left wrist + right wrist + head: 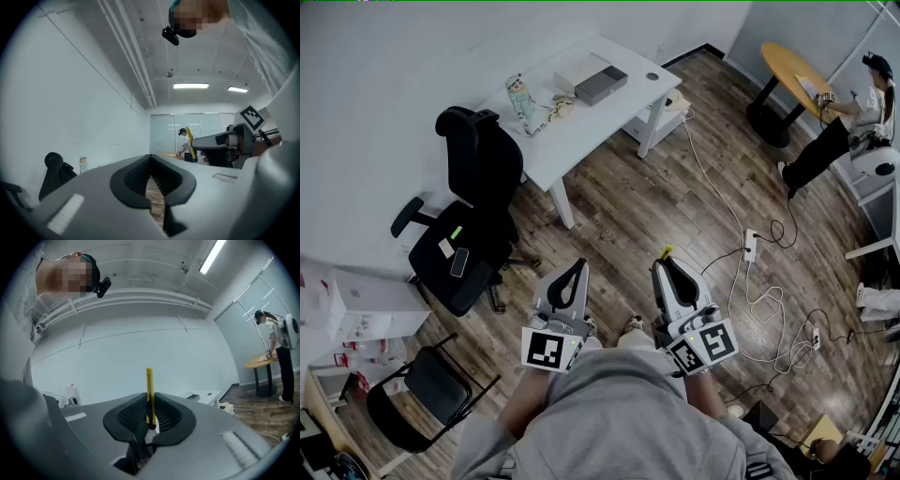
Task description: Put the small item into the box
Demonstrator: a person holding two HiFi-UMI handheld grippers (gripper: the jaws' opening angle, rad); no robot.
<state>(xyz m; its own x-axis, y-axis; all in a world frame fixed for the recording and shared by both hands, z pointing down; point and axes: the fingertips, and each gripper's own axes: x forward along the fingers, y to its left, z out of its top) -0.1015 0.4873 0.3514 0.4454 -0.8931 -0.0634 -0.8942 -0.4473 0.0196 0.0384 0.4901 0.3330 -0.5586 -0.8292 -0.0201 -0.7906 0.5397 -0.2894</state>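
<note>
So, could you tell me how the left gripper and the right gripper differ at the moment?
The right gripper is shut on a yellow utility knife, while the left gripper has its jaws together with nothing between them. The knife pokes out beyond the right gripper's tips; nothing pokes out of the left gripper. Both are held close to the person's body, well short of the white table.

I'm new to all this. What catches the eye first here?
Two grey grippers held before the person stand out: the right gripper is shut on a thin yellow cutter, the left gripper shut and empty. Ahead stands a white desk bearing a box, with a black chair beside it.
</note>
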